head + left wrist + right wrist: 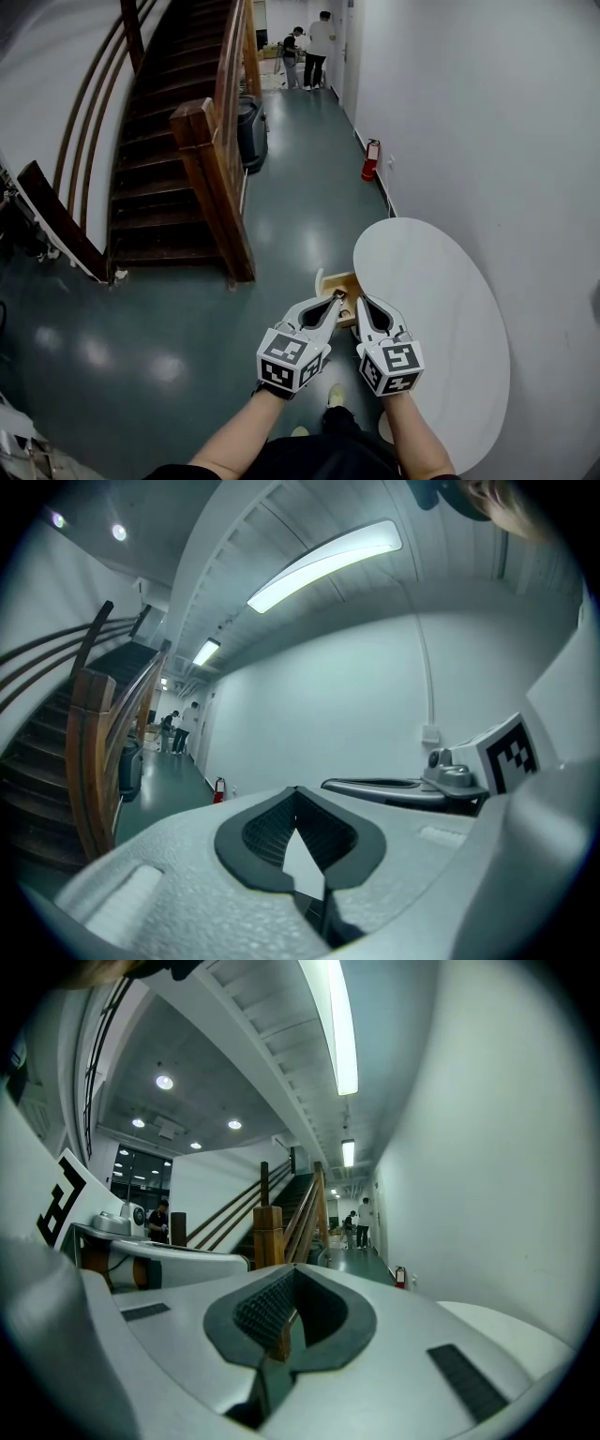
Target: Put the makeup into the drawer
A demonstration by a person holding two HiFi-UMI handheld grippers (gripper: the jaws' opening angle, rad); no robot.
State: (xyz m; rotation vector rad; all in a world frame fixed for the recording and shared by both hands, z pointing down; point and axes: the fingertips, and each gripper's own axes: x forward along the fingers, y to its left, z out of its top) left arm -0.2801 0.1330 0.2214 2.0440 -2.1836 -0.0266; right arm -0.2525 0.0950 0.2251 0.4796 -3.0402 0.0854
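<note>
Two tools are held out side by side at waist height, the left tool (335, 297) and the right tool (362, 303). Each has its jaws pressed together at the tips with nothing between them. No makeup shows in any view, so neither tool holds it and I cannot tell where it lies. The main risk, as I judge it, is that both tools reach the drawer shut and empty. They must first part, and a hasty approach with closed tips could knock the light box or push it off its place. The two tools are also close together, so one could bump the other. Just past their tips is the drawer (331, 279), a small pale wooden box with an open top. It is partly hidden by the tools and lies at the near left edge of the round white desk (441, 300). Whether it rests on the desk or stands beside it is unclear. Farther off are a dark wooden staircase (159, 141), a red fire extinguisher (371, 159) by the wall, and people (314, 47) at the corridor's end.
</note>
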